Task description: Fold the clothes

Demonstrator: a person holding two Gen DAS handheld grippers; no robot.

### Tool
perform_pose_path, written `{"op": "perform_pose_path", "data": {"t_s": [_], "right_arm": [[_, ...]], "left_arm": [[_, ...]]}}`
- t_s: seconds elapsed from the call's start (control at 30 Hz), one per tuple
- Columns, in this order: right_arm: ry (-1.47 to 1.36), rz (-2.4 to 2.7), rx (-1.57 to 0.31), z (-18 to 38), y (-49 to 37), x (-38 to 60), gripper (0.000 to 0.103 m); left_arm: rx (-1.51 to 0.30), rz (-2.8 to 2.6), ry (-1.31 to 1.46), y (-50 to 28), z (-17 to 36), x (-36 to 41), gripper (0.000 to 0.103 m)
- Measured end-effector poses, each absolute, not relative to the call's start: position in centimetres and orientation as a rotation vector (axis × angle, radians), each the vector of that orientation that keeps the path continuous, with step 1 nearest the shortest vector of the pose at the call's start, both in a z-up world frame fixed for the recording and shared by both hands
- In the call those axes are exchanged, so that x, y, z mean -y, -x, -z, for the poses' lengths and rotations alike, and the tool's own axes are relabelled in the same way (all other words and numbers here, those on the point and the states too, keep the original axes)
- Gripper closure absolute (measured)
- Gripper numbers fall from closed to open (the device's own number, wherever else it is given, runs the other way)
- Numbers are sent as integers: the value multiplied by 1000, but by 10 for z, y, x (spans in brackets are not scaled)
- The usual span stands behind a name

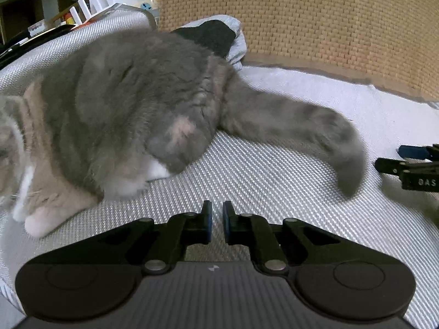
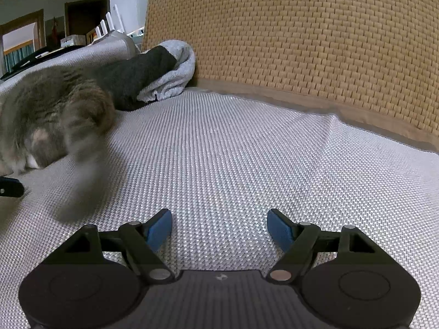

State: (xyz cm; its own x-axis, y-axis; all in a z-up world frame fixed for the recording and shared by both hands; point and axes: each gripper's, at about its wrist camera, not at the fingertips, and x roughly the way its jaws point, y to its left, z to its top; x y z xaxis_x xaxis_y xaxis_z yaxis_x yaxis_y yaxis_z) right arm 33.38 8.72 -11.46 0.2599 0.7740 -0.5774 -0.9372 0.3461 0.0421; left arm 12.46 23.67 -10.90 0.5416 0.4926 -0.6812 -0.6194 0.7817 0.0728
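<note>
Left gripper [image 1: 216,219] jaws nearly shut, empty; right gripper [image 2: 219,229] wide, empty. Soft, limp grey-and-charcoal folded garment [image 2: 164,68] lay far ahead; pinch its edge.

"DAS" on right gripper [image 1: 408,172]

The left gripper [image 1: 216,220] has its jaws almost together, nothing between them. The right gripper [image 2: 219,229] has jaws wide apart, empty.
</note>
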Motion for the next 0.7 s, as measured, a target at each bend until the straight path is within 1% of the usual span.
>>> {"op": "perform_pose_path", "data": {"t_s": [0.17, 0.37, 0.7], "right_arm": [[369, -1196, -558, 110, -321, -80, 24], [377, -1221, -493, 95, -291, -52, 24], [301, -1226, -428, 54, -250, -4, 25]], "left_arm": [[-729, -655, 192, -122, 99, -228, 93], [-691, -639, 198, -121, 80, -210, 93], [-650, -620, 203, -112, 54, -180, 92]]}}
